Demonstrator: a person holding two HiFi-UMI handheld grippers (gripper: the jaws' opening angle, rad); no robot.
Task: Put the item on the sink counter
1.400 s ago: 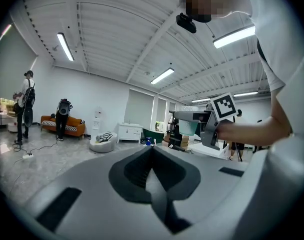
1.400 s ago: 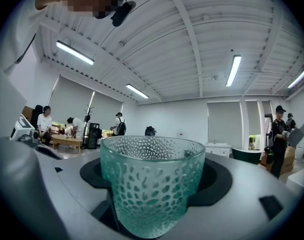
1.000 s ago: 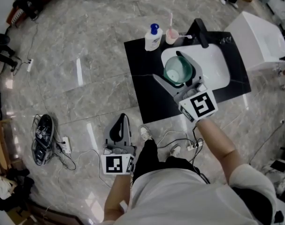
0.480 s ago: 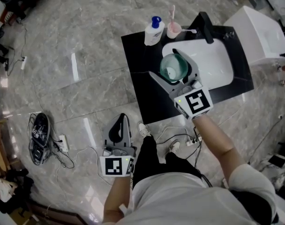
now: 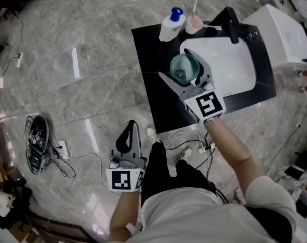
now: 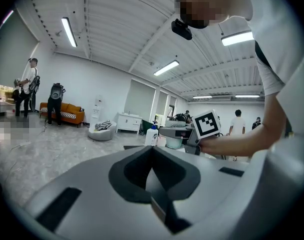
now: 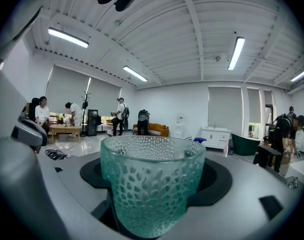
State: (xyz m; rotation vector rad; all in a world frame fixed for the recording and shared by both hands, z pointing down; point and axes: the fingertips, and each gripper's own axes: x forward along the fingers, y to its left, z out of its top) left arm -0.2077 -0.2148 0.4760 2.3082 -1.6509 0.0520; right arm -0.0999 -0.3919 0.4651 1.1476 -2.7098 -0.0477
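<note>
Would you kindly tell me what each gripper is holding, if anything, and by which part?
The right gripper holds the green dimpled glass cup by its side walls; the left gripper is shut, empty.

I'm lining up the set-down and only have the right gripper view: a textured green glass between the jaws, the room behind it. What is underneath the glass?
Observer: In the head view, the green glass in the right gripper is over the left rim of the white basin, where it meets the black counter. I cannot tell its height.
Operator: Where is there free counter?
Observer: Left of the basin there is a wide bare strip. A soap bottle and a pink cup stand only at its far end.
Operator: Is the left gripper in the way?
Observer: No. The left gripper is low by the person's left leg, over the floor, jaws together on nothing.
</note>
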